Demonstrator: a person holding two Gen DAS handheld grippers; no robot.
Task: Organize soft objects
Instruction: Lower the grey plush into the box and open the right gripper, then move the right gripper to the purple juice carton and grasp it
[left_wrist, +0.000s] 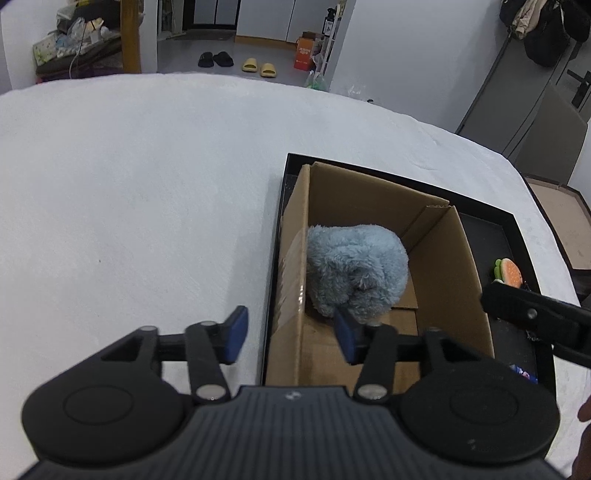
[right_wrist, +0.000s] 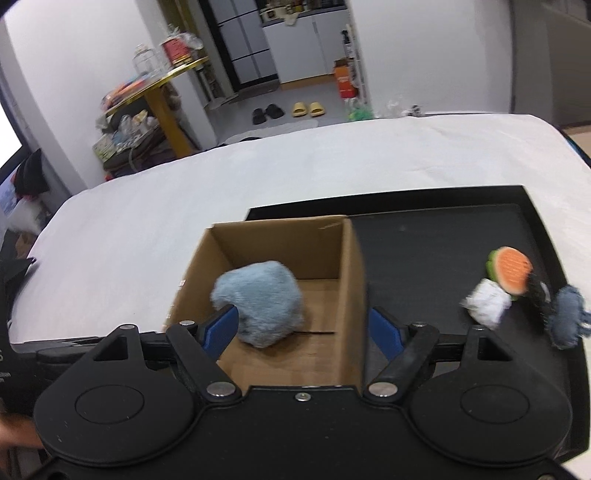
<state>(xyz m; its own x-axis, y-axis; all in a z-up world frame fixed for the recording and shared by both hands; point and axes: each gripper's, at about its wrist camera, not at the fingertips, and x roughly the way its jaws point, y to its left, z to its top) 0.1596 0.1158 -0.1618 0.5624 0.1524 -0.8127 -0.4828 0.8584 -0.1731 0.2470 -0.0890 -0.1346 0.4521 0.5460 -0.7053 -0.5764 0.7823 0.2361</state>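
Both the left gripper (left_wrist: 290, 338) and right gripper (right_wrist: 303, 328) hover spread and empty over the cardboard box (right_wrist: 351, 280), where the blue plush (right_wrist: 258, 302) lies, seemingly sorted.

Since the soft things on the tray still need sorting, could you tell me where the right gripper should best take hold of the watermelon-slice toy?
Probably by its flat faces, from above. The watermelon-slice toy stands on edge on the black tray, so its thin body fits between open fingers. The white wad crowds its lower left, so approach from above and grip the upper half.
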